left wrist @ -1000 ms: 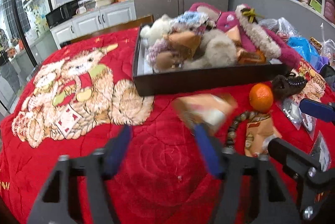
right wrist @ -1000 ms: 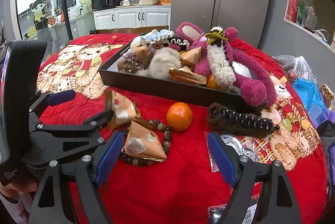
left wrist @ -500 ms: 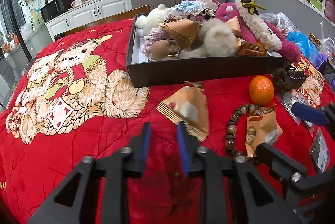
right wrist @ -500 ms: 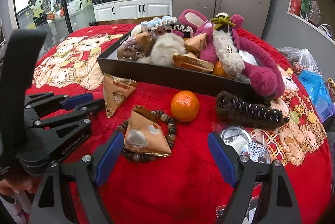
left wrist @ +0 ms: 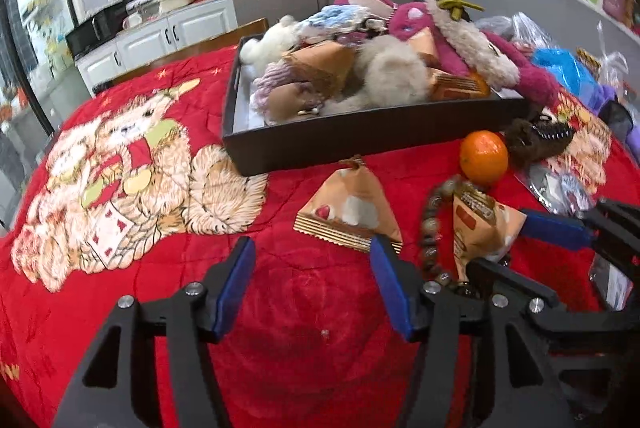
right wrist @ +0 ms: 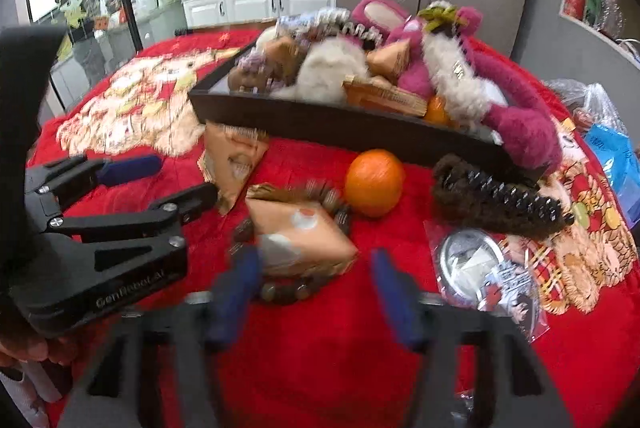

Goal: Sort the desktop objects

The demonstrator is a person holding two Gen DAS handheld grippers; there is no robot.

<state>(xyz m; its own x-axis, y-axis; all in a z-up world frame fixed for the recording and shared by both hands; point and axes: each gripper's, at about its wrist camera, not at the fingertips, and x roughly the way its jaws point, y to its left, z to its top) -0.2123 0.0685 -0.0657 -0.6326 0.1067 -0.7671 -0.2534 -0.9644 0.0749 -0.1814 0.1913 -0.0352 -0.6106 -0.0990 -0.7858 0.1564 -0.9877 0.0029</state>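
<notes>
Left gripper (left wrist: 312,284) low over the red bear-print cloth (left wrist: 120,163) on the desk, fingers (left wrist: 234,280) opening, nothing between them but bare cloth. Just ahead of the right-hand finger, a tan pyramid snack packet (left wrist: 352,207) lying flat on the cloth, clear of the pads.

Right gripper (right wrist: 316,292) angled down at a second tan packet (right wrist: 300,236), fingers (right wrist: 394,296) closing and motion-blurred. Packet sitting between and just beyond the tips, on top of a ring of brown beads (right wrist: 288,288); pads not yet pressing on it, as far as the blur allows. From the left wrist view, same packet (left wrist: 480,228) standing between the right gripper's two arms.

Just beyond the beads, an orange (right wrist: 374,181) on the cloth. To its right, a dark fuzzy hair claw (right wrist: 492,199), and nearer the camera a clear bag with a round metal piece (right wrist: 476,264).

Behind all of these, a dark tray (right wrist: 340,123) heaped with plush toys, a pink one (right wrist: 516,123) spilling over its right end, more tan packets and another orange among them.

At far right, a blue bag (right wrist: 612,151) on the cloth.
</notes>
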